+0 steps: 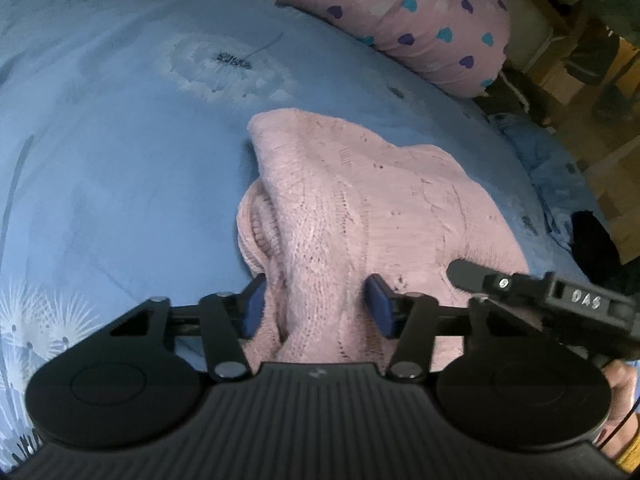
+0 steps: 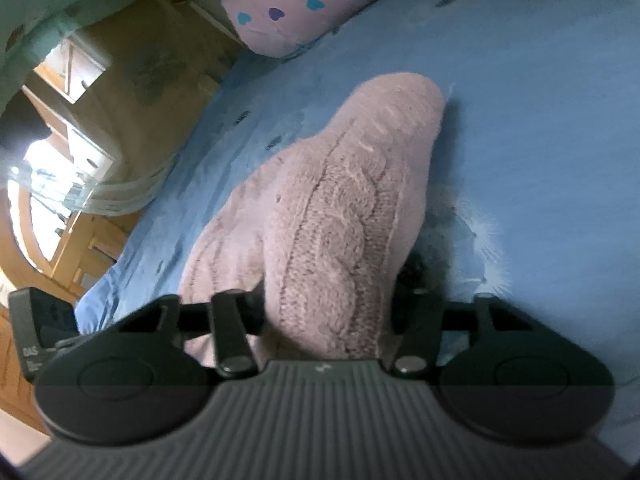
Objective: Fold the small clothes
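- Both tongs sit lowest in their frames: the left gripper pinches a bunched fold of the pink knit sweater between its blue pads; the right gripper also clamps it.
- Blue dandelion-print bedsheet fills most of each frame.
- Sweater lies centre frame, draped up into both tongs.
- Pink heart-print pillow lies upper right in the left view.

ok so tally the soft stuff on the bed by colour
pink: 2 - knit sweater, heart-print pillow
blue: 1 - dandelion-print bedsheet
total: 3
Both grippers, left and right, have sweater bunched between their fingers.
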`<state>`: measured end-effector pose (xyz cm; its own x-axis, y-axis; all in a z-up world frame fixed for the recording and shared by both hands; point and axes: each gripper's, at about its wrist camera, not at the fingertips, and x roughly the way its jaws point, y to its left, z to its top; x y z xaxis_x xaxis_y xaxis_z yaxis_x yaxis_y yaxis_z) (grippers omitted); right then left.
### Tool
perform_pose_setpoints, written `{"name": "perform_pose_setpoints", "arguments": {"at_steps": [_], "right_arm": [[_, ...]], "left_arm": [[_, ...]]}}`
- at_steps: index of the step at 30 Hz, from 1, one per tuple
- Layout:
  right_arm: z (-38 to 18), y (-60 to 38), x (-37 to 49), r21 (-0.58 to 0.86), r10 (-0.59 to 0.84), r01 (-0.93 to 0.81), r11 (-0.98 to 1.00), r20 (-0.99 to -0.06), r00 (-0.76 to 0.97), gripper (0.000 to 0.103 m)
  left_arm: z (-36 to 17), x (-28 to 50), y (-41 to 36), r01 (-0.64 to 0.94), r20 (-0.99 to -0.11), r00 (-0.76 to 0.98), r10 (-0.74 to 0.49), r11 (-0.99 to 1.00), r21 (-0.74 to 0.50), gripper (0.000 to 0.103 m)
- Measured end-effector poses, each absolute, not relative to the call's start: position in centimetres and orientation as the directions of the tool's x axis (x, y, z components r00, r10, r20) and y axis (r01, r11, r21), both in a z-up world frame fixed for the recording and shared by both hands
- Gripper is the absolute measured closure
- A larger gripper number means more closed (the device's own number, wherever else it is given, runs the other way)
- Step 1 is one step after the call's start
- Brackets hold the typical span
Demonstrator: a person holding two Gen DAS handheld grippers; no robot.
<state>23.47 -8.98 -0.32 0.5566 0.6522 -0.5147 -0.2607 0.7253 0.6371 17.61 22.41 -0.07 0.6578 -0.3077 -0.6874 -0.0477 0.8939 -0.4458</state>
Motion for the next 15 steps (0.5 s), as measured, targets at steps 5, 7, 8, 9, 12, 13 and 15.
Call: {"name": "perform_pose_setpoints", "arguments": {"at_steps": [5,7,8,9,12,13,15], "right_arm": [[1.7,-9.6,22.8,0.721,0.693,-0.227,0.655,-0.454,0.56,0.058],[2.6,-9.9,22.2,0.744,0.707,-0.219,0.631,-0.437,0.556,0.058],[3.0,-10.1,21.8,0.756,0.714,-0.212,0.62,-0.431,0.552,0.058],[3.4,-10.3,21.5,0.763,0.719,-0.209,0.611,-0.426,0.55,0.058],[4.6,-11.8,20.1,0.775,0.723,-0.201,0.6,-0.417,0.551,0.058],[4.9,-12.4,19.5,0.777,0.723,-0.198,0.598,-0.416,0.551,0.058],[5.4,-13.9,18.3,0.781,0.721,-0.188,0.596,-0.418,0.553,0.058]], "left_arm": [[1.3,16.6,21.7,-0.022,-0.665,0.678,-0.314,0.895,-0.445,0.051],[1.9,16.0,21.2,-0.005,-0.658,0.679,-0.325,0.894,-0.447,0.051],[2.2,15.7,20.8,0.007,-0.655,0.676,-0.337,0.892,-0.452,0.051],[2.5,15.3,20.5,0.018,-0.652,0.672,-0.351,0.888,-0.459,0.051],[3.2,14.2,19.1,0.049,-0.647,0.653,-0.394,0.874,-0.483,0.051],[3.6,13.8,18.4,0.064,-0.645,0.646,-0.408,0.871,-0.487,0.051],[4.2,12.8,16.7,0.097,-0.645,0.632,-0.429,0.87,-0.484,0.051]]}}
